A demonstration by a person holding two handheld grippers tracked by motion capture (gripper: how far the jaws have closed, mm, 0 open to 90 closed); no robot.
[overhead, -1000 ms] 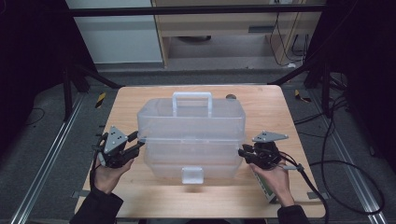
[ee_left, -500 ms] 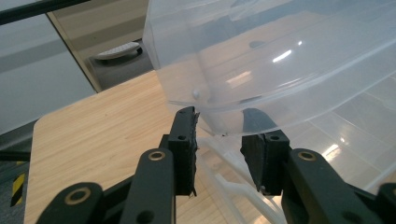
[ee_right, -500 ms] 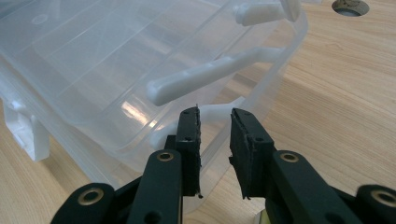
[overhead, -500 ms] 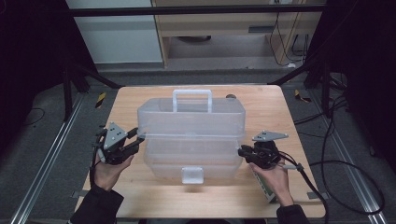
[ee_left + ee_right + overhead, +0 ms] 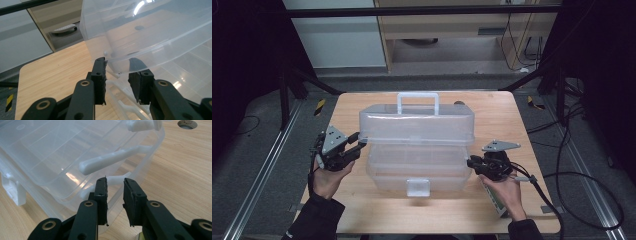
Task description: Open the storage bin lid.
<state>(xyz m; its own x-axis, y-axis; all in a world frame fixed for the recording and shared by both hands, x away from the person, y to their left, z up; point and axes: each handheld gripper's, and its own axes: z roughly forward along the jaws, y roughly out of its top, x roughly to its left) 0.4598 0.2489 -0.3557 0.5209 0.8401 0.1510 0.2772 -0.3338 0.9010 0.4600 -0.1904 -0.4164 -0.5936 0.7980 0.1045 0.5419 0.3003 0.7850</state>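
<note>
A clear plastic toolbox sits mid-table. Its lid [image 5: 417,125], with a white handle [image 5: 418,97], hangs raised above the base [image 5: 412,170]. My left gripper [image 5: 358,142] is at the lid's left lower corner. In the left gripper view the jaws [image 5: 120,67] straddle the lid's rim [image 5: 125,71], with a gap still showing. My right gripper [image 5: 469,162] is at the base's right end. Its jaws [image 5: 115,181] have just been closing. They stand a little apart, with the end of a white link arm [image 5: 107,160] at their tips.
The wooden table [image 5: 512,125] ends close behind the box and beside each hand. A white latch [image 5: 418,187] faces the front edge. A small white-and-green object [image 5: 494,202] lies under the right hand. A round hole [image 5: 458,103] marks the tabletop behind the lid.
The left gripper has shifted slightly up along the lid's left corner. The right gripper has stayed put with its jaws a little narrower. The lid stays raised.
</note>
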